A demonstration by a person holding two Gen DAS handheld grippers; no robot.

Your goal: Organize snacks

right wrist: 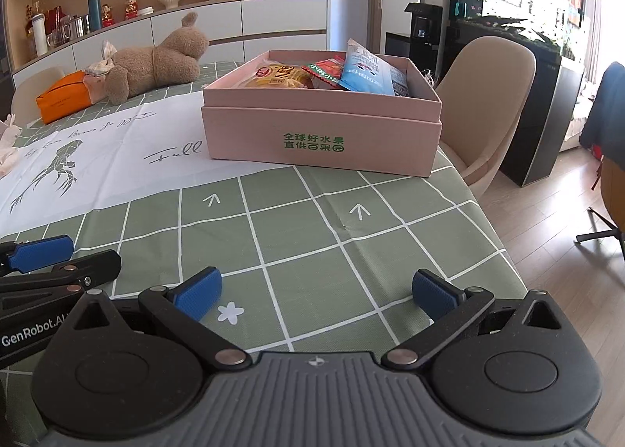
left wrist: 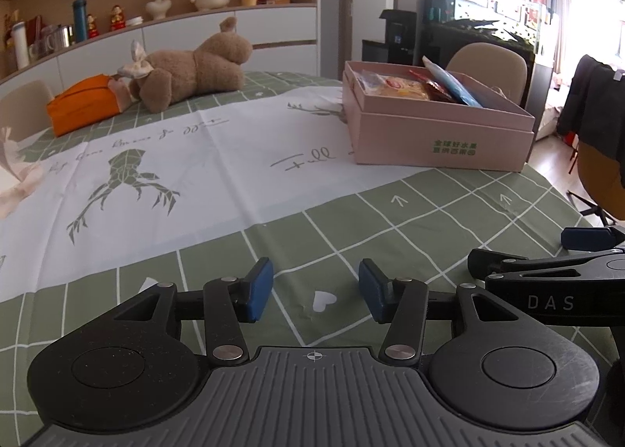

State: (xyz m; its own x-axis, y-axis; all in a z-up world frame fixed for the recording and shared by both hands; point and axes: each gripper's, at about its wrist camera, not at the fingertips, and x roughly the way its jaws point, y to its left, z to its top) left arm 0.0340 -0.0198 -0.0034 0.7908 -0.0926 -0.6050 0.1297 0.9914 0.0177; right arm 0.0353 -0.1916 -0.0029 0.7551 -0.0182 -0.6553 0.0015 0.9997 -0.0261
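Note:
A pink cardboard box with green lettering stands on the table and holds several snack packets: a yellow one, a red one and a blue one. The same box appears at the right in the left wrist view. My left gripper hovers low over the green checked cloth, open, with nothing between its blue pads. My right gripper is open wide, empty, well short of the box. Each gripper shows at the edge of the other's view.
A brown plush toy and an orange pouch lie at the far side. A beige chair stands behind the box at the table's right edge. Shelves and cabinets line the back wall.

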